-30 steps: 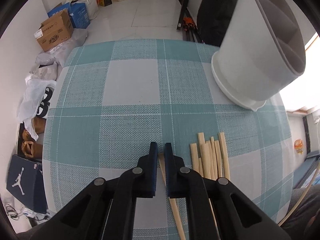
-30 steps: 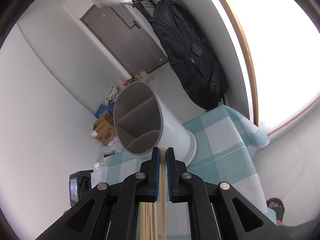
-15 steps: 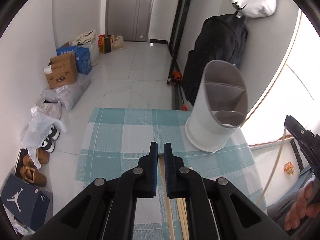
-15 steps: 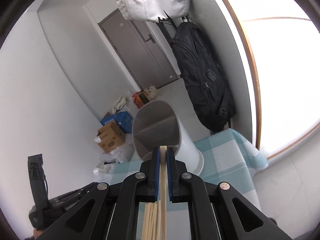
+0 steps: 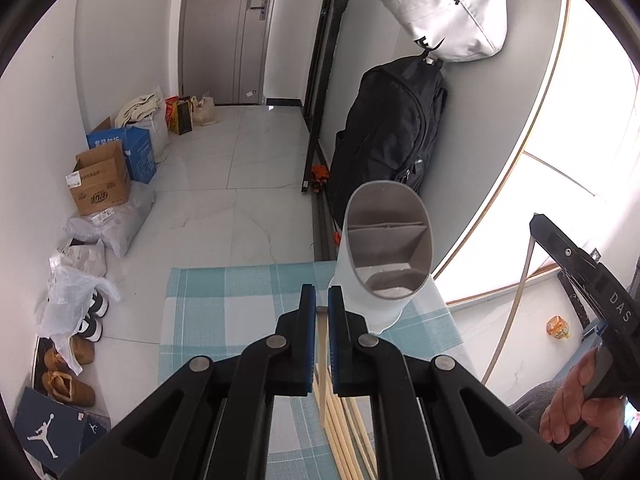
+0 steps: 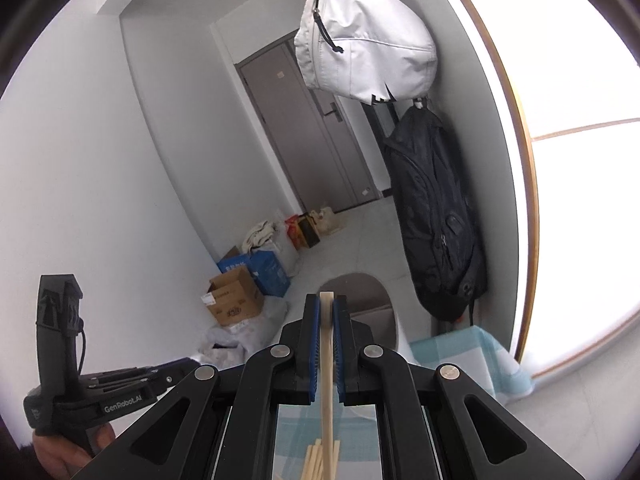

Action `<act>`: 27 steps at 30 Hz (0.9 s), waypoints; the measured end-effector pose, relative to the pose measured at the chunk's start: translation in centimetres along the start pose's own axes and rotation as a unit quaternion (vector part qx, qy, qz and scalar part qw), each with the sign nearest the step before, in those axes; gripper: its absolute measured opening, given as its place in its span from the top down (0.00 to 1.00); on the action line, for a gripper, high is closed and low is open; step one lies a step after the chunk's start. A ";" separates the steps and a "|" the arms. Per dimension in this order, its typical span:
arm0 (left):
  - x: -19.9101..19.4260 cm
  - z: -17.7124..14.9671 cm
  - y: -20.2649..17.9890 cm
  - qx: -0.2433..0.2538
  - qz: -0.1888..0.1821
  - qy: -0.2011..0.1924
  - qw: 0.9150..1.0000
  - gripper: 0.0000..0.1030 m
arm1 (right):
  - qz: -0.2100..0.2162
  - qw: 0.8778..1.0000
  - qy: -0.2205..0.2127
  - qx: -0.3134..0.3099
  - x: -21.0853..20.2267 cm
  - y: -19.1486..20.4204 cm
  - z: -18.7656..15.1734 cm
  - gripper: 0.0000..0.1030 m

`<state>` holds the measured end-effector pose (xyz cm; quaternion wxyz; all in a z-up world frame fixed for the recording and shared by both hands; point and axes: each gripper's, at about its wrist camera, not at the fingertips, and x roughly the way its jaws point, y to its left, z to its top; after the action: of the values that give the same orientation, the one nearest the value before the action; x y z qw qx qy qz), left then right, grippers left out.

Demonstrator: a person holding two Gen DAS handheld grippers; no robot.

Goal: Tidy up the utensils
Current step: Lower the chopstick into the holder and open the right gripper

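Note:
A white utensil holder (image 5: 386, 256) with grey divided compartments stands at the far right of the teal checked tablecloth (image 5: 224, 304); its rim also shows in the right wrist view (image 6: 370, 292). My left gripper (image 5: 321, 308) is shut on one wooden chopstick (image 5: 321, 354), held high above the table. My right gripper (image 6: 327, 314) is shut on another wooden chopstick (image 6: 327, 360), also raised. Several more chopsticks (image 5: 344, 432) lie on the cloth below; they also show in the right wrist view (image 6: 318, 460).
A black backpack (image 5: 384, 140) and a white bag (image 5: 448, 12) hang on the wall behind the holder. Cardboard boxes (image 5: 100, 184), bags and shoes (image 5: 68, 372) line the floor on the left. The right gripper's body (image 5: 588, 300) and hand show at the right edge.
Both grippers have risen well above the table, each carrying its chopstick. The holder and table now look smaller and lower in both views.

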<state>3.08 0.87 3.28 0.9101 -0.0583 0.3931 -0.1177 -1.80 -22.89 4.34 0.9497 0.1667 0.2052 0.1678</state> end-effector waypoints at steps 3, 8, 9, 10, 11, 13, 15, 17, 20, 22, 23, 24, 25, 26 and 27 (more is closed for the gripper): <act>-0.3 0.8 -0.2 0.001 -0.006 -0.003 1.000 0.98 | 0.001 1.000 -0.006 0.001 0.1 -0.1 1.0 0.94; -1.6 2.7 -1.5 0.011 -0.016 -0.013 1.000 0.98 | 0.008 1.000 -0.022 -0.002 0.4 0.0 3.5 0.94; -1.9 3.5 -1.9 0.013 -0.019 -0.018 1.000 0.98 | 0.011 1.000 -0.027 -0.004 0.6 0.0 3.9 0.94; -2.2 4.2 -2.2 0.014 -0.024 -0.021 0.999 0.98 | 0.016 0.999 -0.033 -0.007 0.8 0.0 4.6 0.94; -2.4 4.7 -2.4 0.013 -0.028 -0.022 0.999 0.98 | 0.019 0.999 -0.040 -0.011 1.1 0.1 5.3 0.94; -2.9 6.3 -2.8 0.008 -0.038 -0.027 0.999 0.98 | 0.020 0.998 -0.051 -0.017 1.7 0.1 6.5 0.94; -3.2 7.4 -3.0 0.006 -0.044 -0.037 0.998 0.98 | 0.021 0.998 -0.060 -0.021 2.5 0.1 7.7 0.94; -3.4 8.8 -3.2 0.006 -0.044 -0.047 0.998 0.98 | 0.021 0.997 -0.066 -0.023 3.5 -0.1 8.8 0.94; -3.2 10.4 -3.3 -0.001 -0.046 -0.057 0.997 0.98 | 0.015 0.997 -0.074 -0.026 5.4 -0.6 10.1 0.94; -2.8 11.8 -3.3 -0.009 -0.055 -0.060 0.997 0.98 | 0.012 0.996 -0.079 -0.026 6.4 -0.7 10.8 0.94; -2.7 12.3 -3.3 -0.012 -0.061 -0.059 0.996 0.98 | 0.013 0.996 -0.081 -0.026 7.1 -0.8 11.1 0.94; -2.5 12.9 -3.2 -0.015 -0.066 -0.060 0.996 0.98 | 0.014 0.996 -0.084 -0.025 7.6 -0.8 11.4 0.94; -2.3 13.2 -3.3 -0.013 -0.064 -0.064 0.996 0.98 | 0.015 0.996 -0.086 -0.025 8.1 -0.9 11.6 0.94; -2.1 13.7 -3.2 -0.011 -0.058 -0.072 0.996 0.98 | 0.014 0.996 -0.089 -0.028 8.8 -0.9 11.9 0.94; -2.0 14.0 -3.2 -0.011 -0.056 -0.076 0.995 0.98 | 0.013 0.995 -0.093 -0.031 9.4 -0.9 12.0 0.94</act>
<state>11.39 -1.52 14.87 0.9286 -0.0994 0.3201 -0.1594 11.84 -23.01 11.23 0.9672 0.1550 0.1083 0.1696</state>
